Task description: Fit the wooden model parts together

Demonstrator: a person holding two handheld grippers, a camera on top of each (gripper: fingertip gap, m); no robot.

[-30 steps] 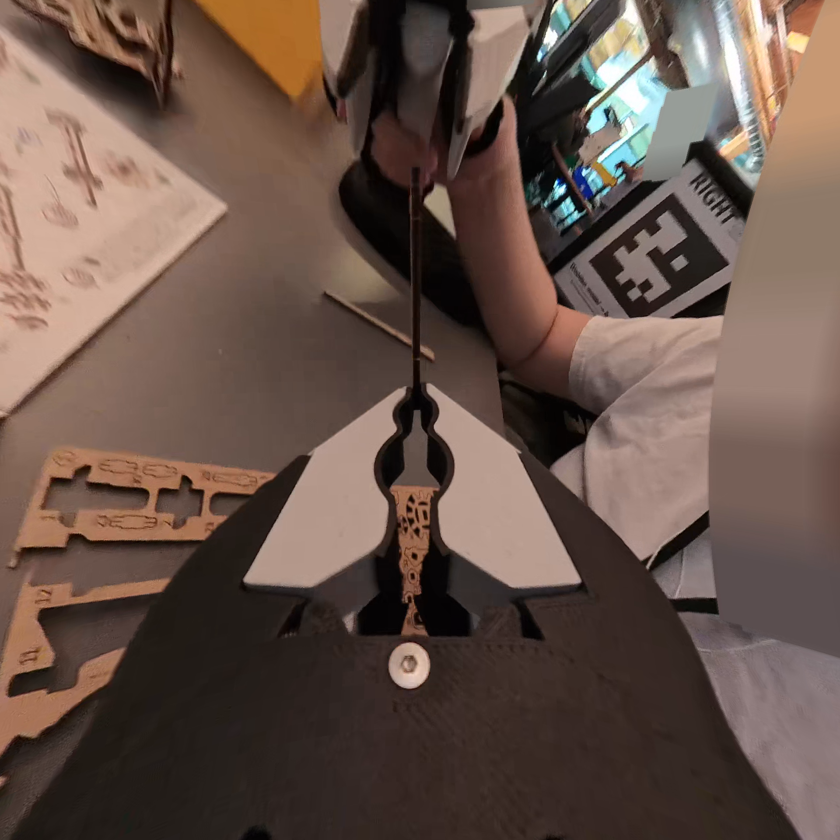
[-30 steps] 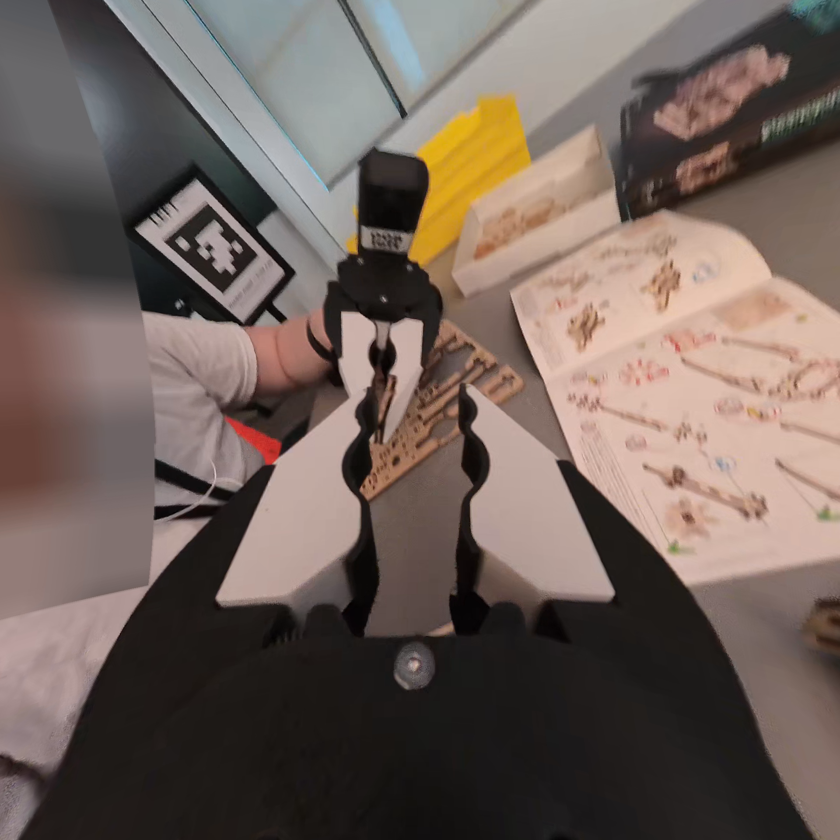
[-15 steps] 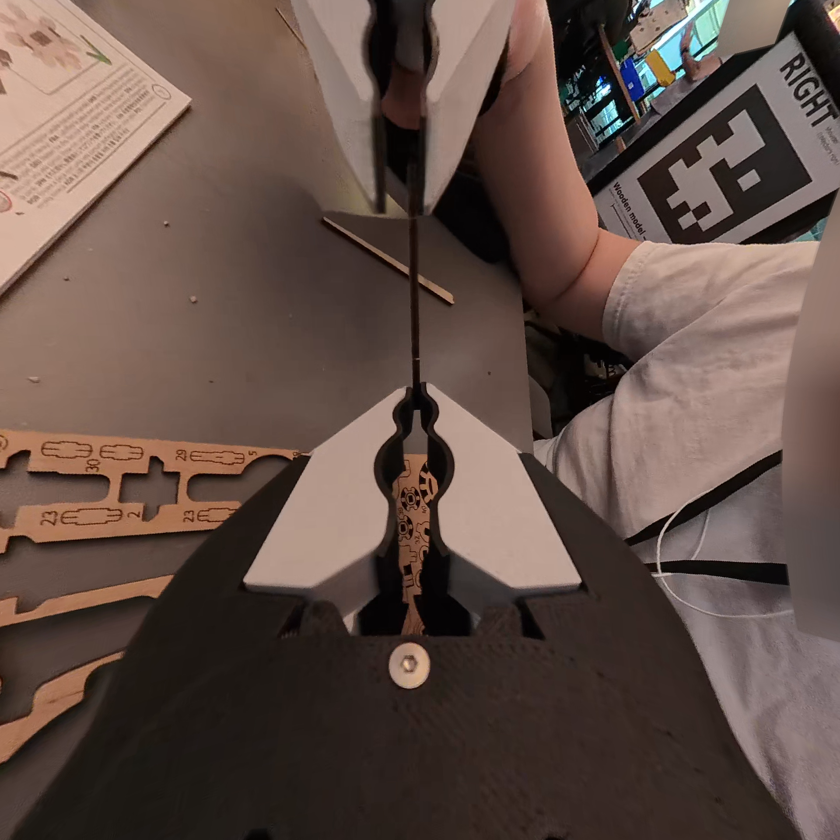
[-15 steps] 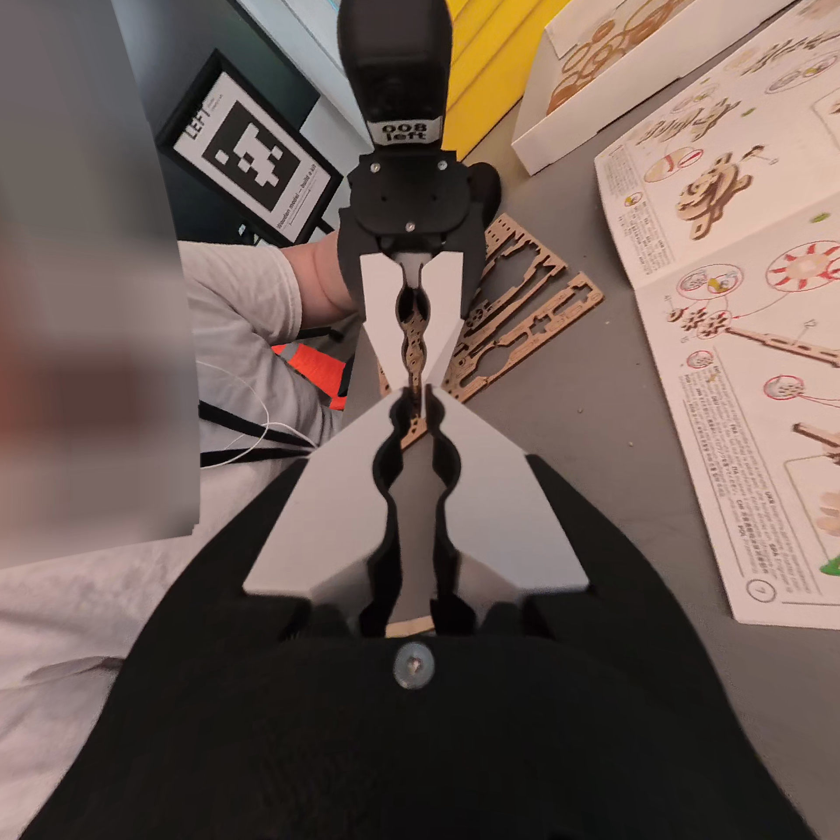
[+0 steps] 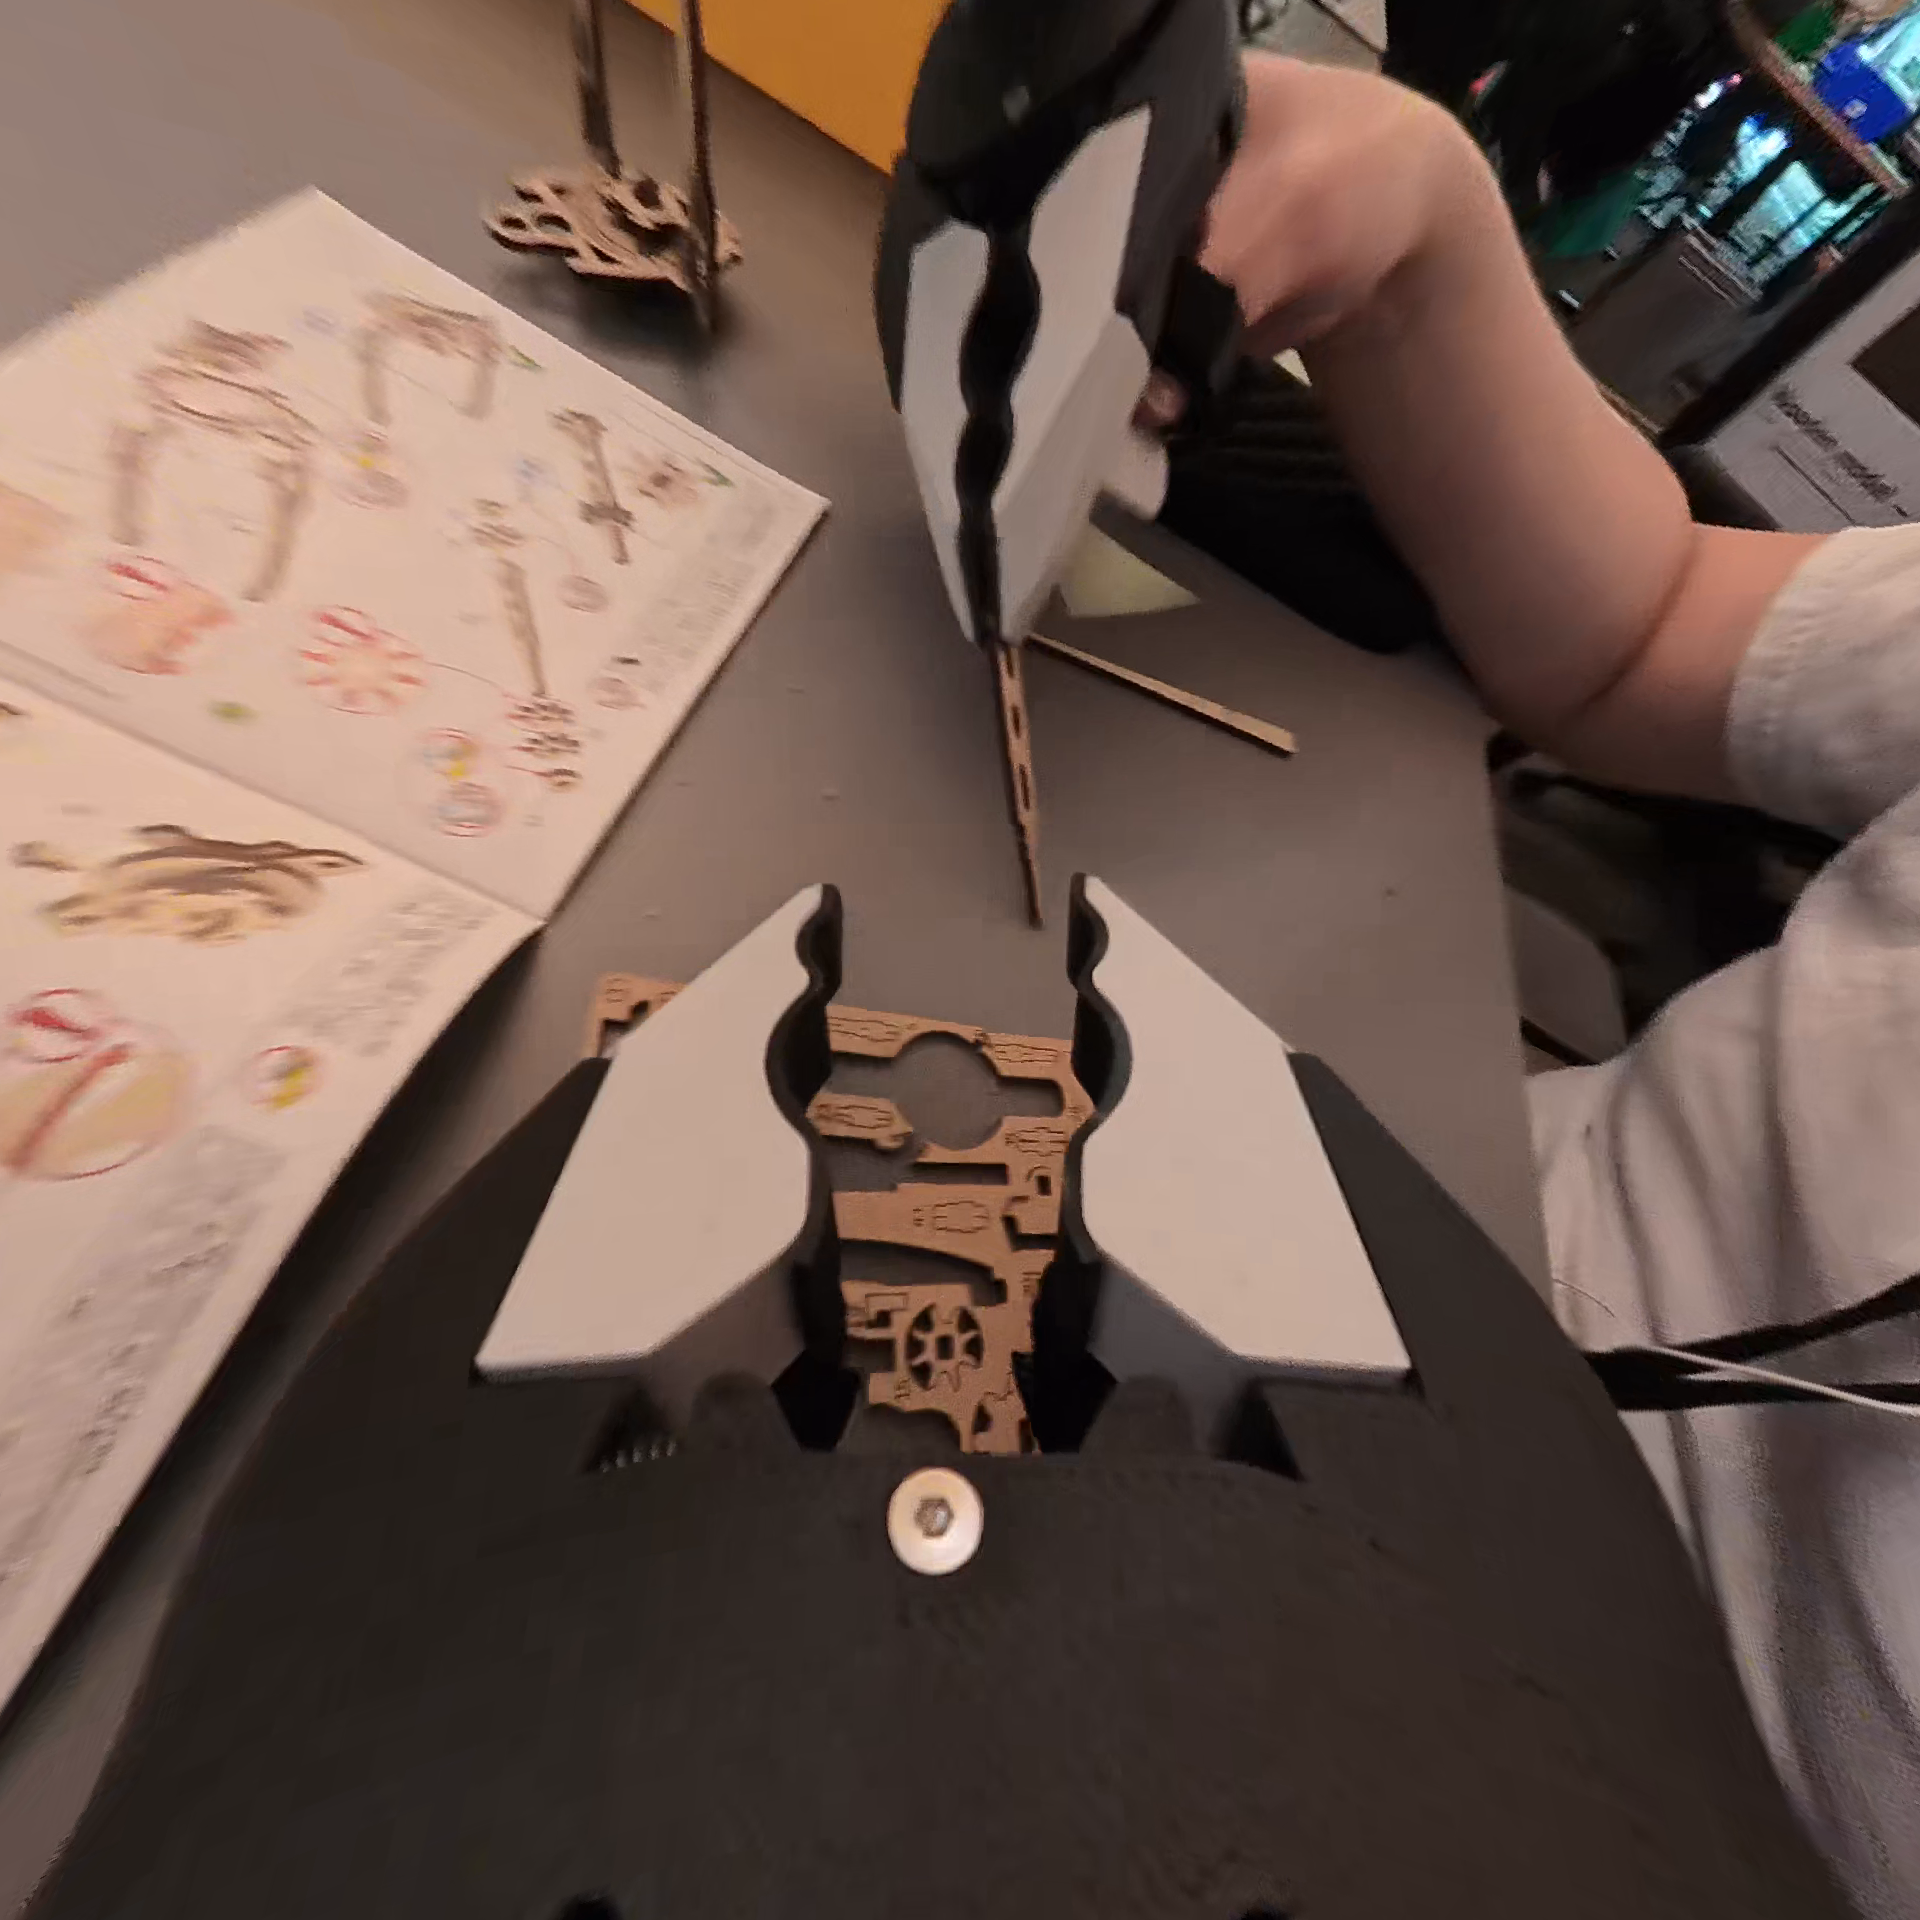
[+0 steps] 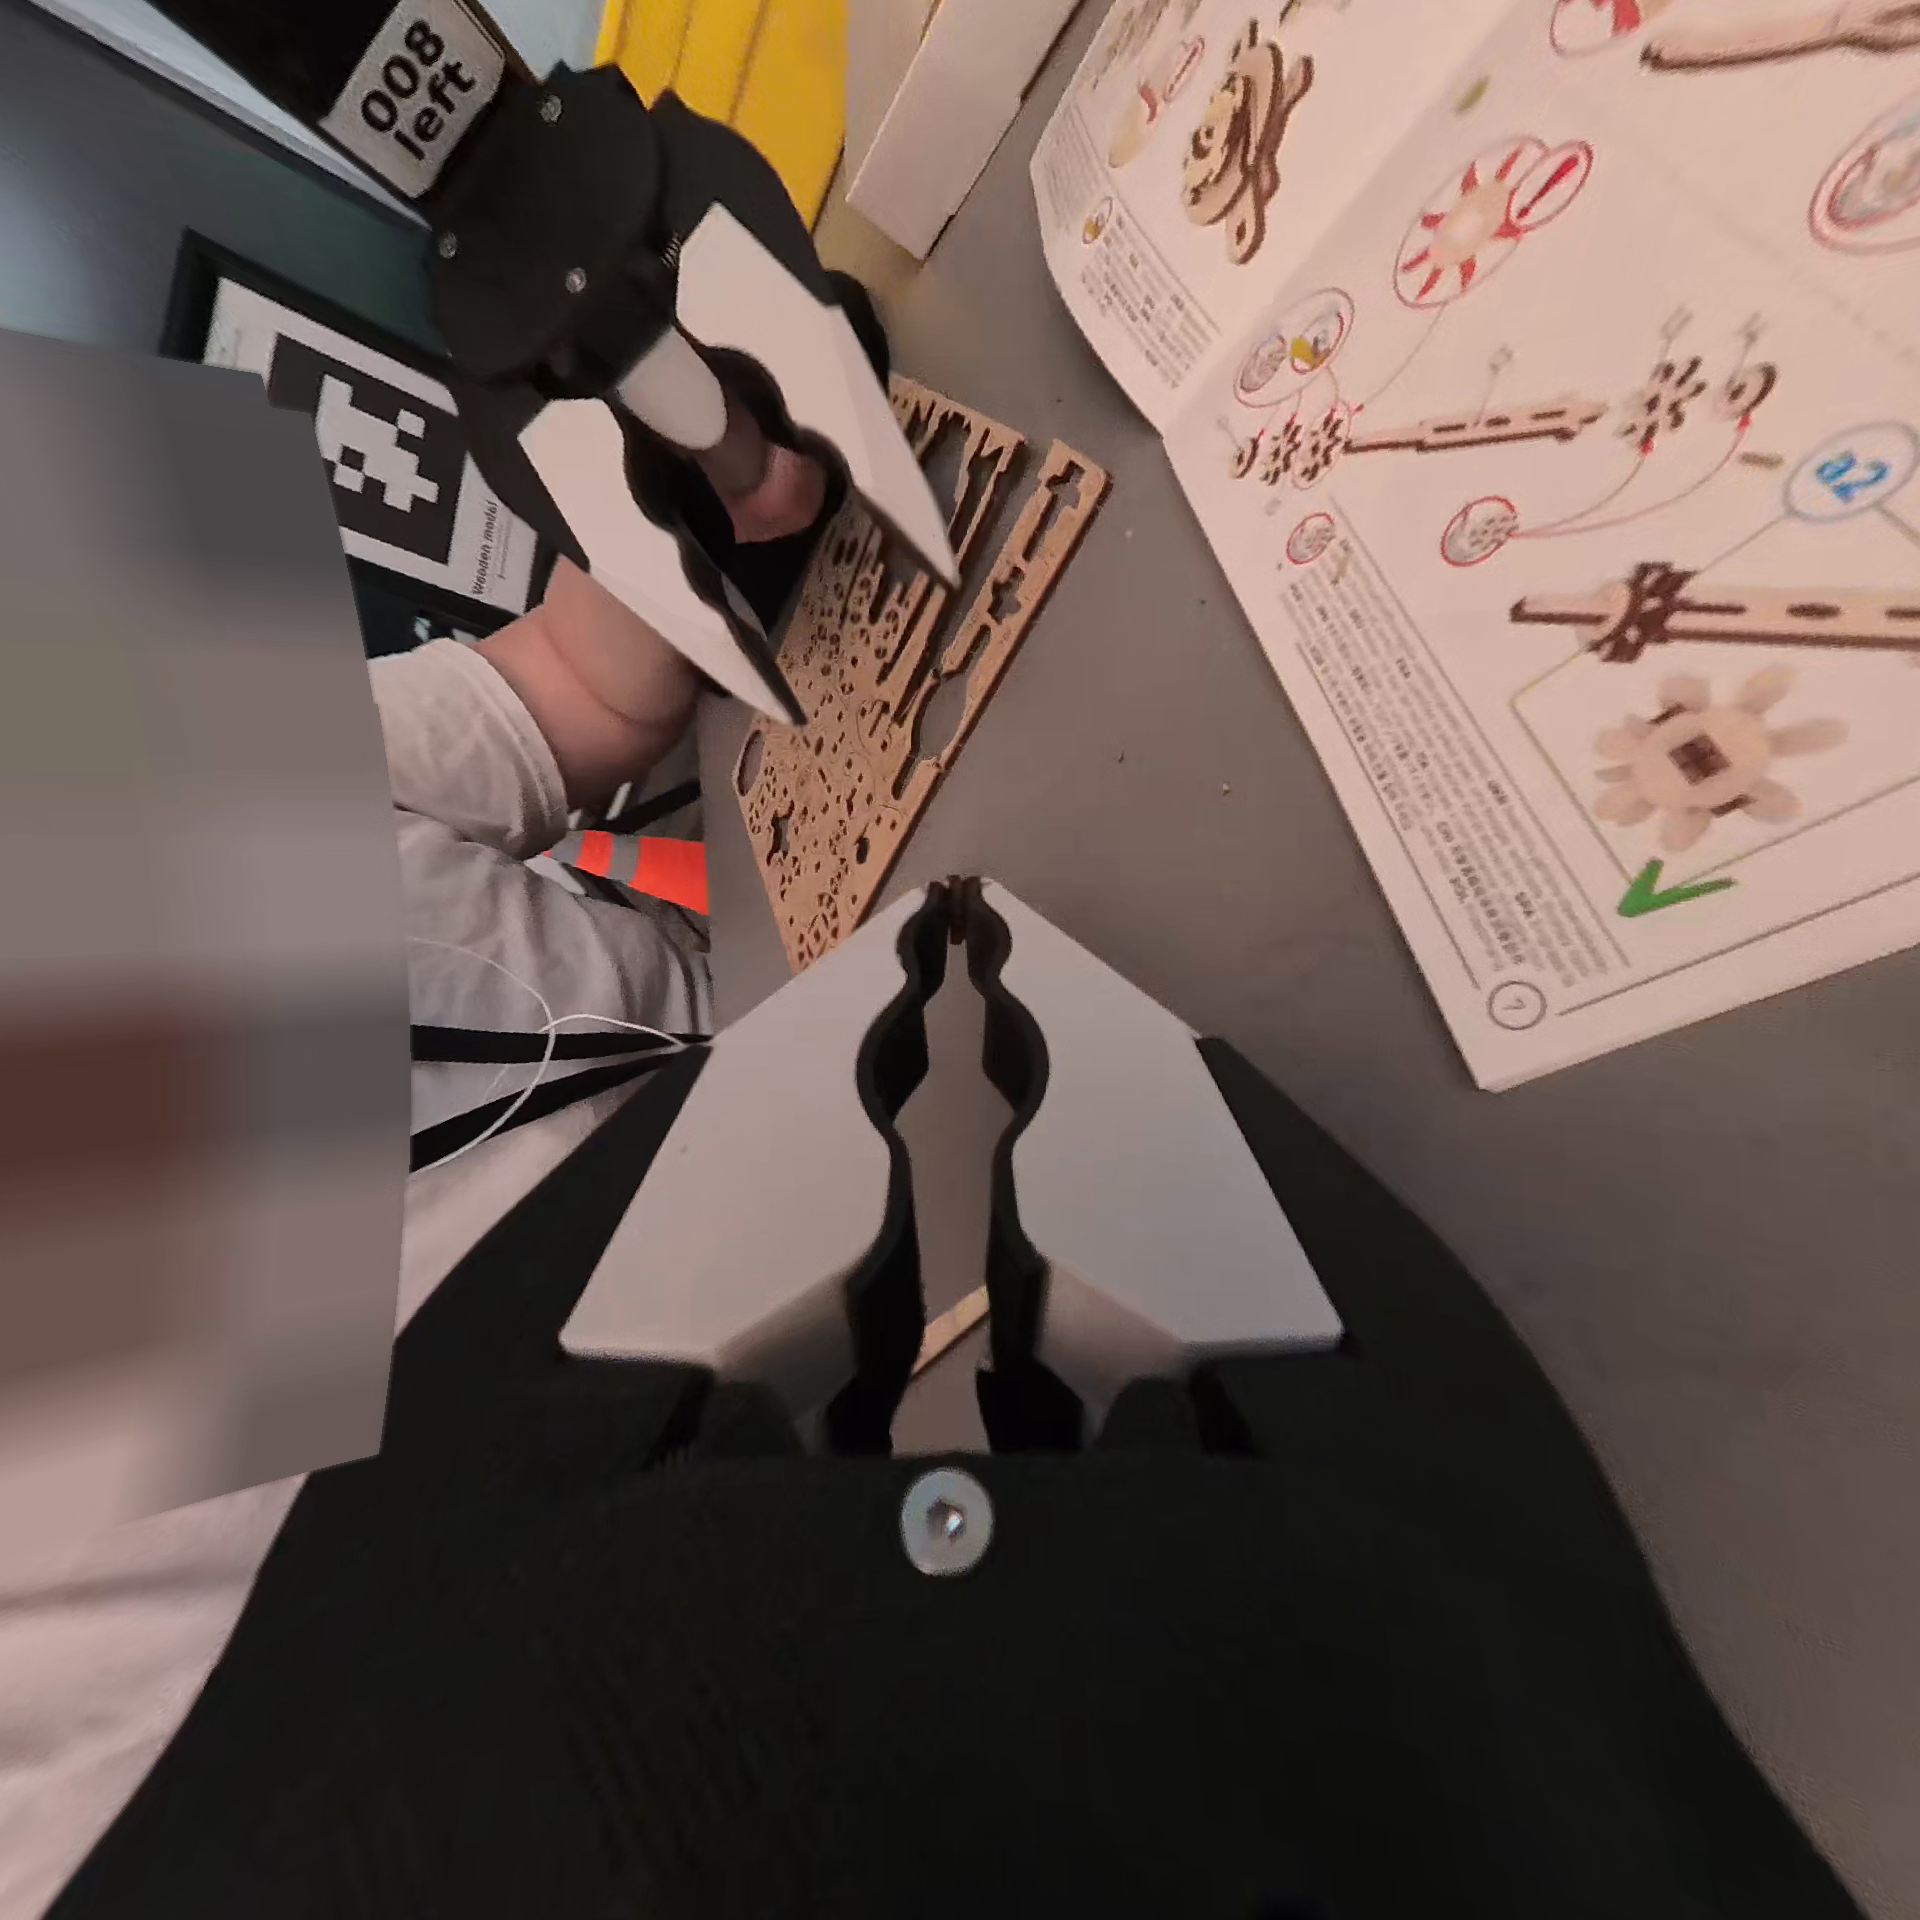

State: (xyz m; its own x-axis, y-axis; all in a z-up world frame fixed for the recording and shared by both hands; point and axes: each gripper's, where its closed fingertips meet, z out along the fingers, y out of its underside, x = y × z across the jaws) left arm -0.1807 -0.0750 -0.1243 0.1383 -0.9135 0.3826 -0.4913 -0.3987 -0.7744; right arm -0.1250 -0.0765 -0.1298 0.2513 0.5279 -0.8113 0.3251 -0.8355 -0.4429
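Observation:
My right gripper [image 6: 956, 889] is shut on one end of a thin wooden strip with holes [image 5: 1018, 774]. In the left wrist view, the right gripper [image 5: 987, 623] holds the strip hanging down toward the grey table. Only a dark edge of the strip shows at the tips in the right wrist view. My left gripper [image 5: 951, 902] is open and empty, just short of the strip's lower end, above a laser-cut wooden sheet [image 5: 935, 1153]. In the right wrist view the left gripper [image 6: 862, 639] hovers open over that sheet [image 6: 914, 675].
An open instruction booklet [image 5: 312, 644] [image 6: 1507, 520] lies on the table. A partly built wooden piece [image 5: 613, 218] stands at the back. A thin wooden stick [image 5: 1164, 691] lies near the person's arm [image 5: 1507, 499]. A white box [image 6: 956, 135] sits near yellow trays [image 6: 727, 62]. My right fingertips sit around 7 centimetres from my left ones. From the right gripper's tips to the partly built wooden piece [image 5: 613, 218] is close to 15 centimetres.
My left gripper has opened and let go of the strip, then drawn back over the wooden sheet. My right gripper has shut on the strip and now holds it alone.

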